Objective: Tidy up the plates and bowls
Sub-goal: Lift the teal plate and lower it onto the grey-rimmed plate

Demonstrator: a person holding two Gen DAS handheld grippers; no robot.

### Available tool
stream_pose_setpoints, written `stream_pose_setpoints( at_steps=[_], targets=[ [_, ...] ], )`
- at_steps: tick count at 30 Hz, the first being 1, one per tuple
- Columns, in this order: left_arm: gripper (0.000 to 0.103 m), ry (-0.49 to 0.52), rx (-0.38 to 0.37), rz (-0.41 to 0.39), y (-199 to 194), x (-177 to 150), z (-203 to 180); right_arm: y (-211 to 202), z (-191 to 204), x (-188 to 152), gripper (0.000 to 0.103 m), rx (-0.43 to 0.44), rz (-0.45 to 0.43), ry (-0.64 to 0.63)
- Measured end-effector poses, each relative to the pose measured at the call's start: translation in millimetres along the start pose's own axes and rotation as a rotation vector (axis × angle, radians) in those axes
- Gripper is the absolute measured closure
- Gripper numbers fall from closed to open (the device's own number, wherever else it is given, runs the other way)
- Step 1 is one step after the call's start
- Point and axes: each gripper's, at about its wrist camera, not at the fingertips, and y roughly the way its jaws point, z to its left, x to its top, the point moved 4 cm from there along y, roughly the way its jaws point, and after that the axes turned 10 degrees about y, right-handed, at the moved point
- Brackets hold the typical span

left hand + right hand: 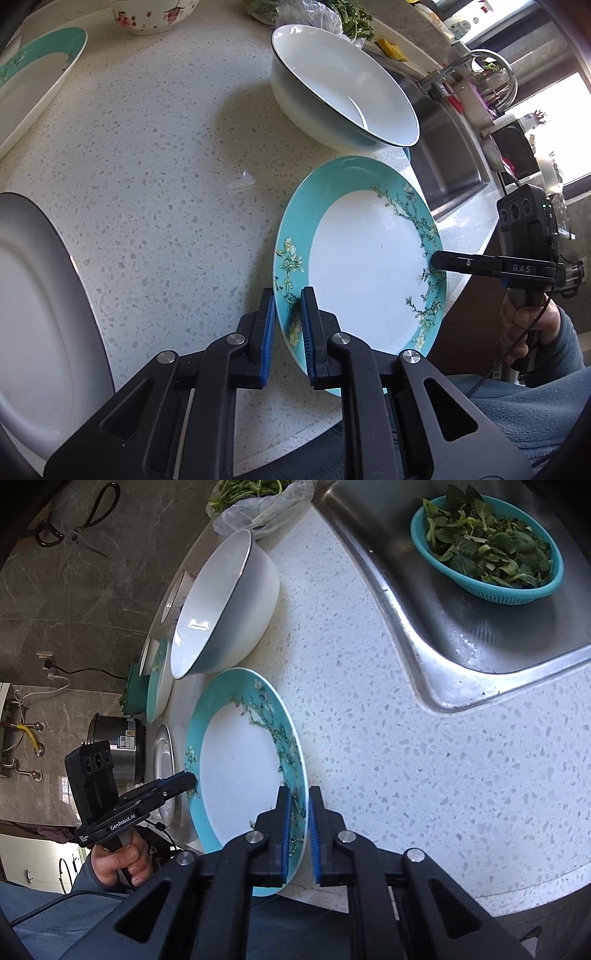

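Observation:
A teal-rimmed plate [365,266] with a white centre and a blossom-branch pattern sits at the counter's front edge, its near part past the edge. My left gripper [288,295] is shut on its left rim, blue pads on either side. In the same view my right gripper [437,260] bites the opposite rim. The right wrist view shows this plate [240,771] with my right gripper [299,794] shut on its near rim and my left gripper [190,777] clamped on the far side. Just behind the plate stands a large white bowl [343,85], also in the right wrist view [221,605].
A second teal plate [33,70] and a floral bowl [147,14] sit at the back left, a white plate [37,314] at the near left. The steel sink [461,620] holds a teal basket of greens [487,542]. A hand [118,864] holds the left gripper.

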Motion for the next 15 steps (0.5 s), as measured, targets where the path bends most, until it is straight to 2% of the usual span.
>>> stream_pose_setpoints(
  at_steps=[8, 15],
  targets=[
    [0.092, -0.035, 0.006, -0.022, -25.6, -5.1, 9.5, 4.3, 20.3, -10.0, 0.091, 0.0, 0.016, 0.007],
    [0.092, -0.078, 0.038, -0.077, -74.0, -15.7, 34.6, 14.9, 67.0, -13.9, 0.091, 0.02, 0.044, -0.046]
  ],
)
